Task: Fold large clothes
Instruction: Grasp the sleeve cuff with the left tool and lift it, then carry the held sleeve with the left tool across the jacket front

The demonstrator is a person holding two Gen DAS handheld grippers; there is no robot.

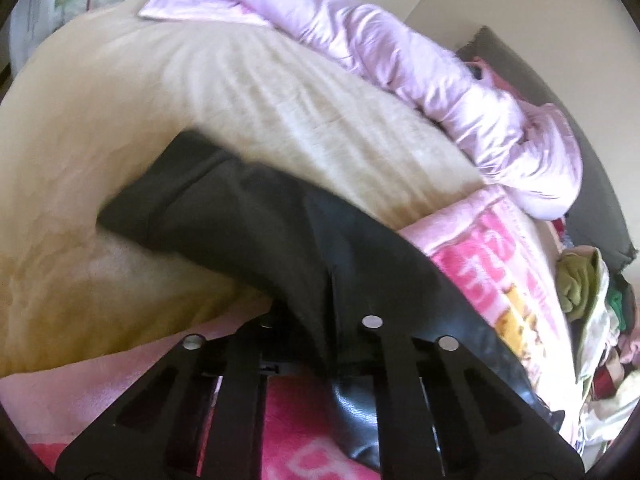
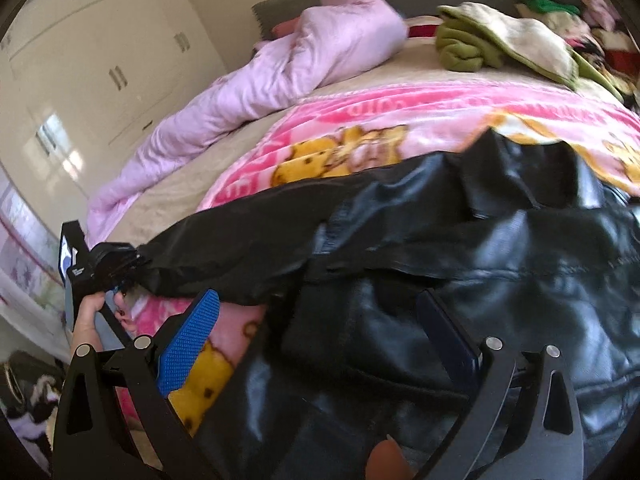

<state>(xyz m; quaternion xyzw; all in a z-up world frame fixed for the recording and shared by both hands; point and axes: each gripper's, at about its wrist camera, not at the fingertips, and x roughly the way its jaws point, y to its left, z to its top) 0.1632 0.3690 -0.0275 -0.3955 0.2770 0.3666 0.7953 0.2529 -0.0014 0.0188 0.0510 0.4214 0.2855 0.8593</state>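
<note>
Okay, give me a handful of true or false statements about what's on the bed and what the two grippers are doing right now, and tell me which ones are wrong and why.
1. The left gripper is shut on the black jacket's sleeve. True.
2. The right gripper is clamped shut. False: its jaws stand wide open over the black jacket.
3. The black jacket lies on a pink cartoon blanket. True.
4. The lilac quilt is folded in a neat square. False: it lies bunched in a long heap along the bed.
5. A green garment sits near the headboard. True.
</note>
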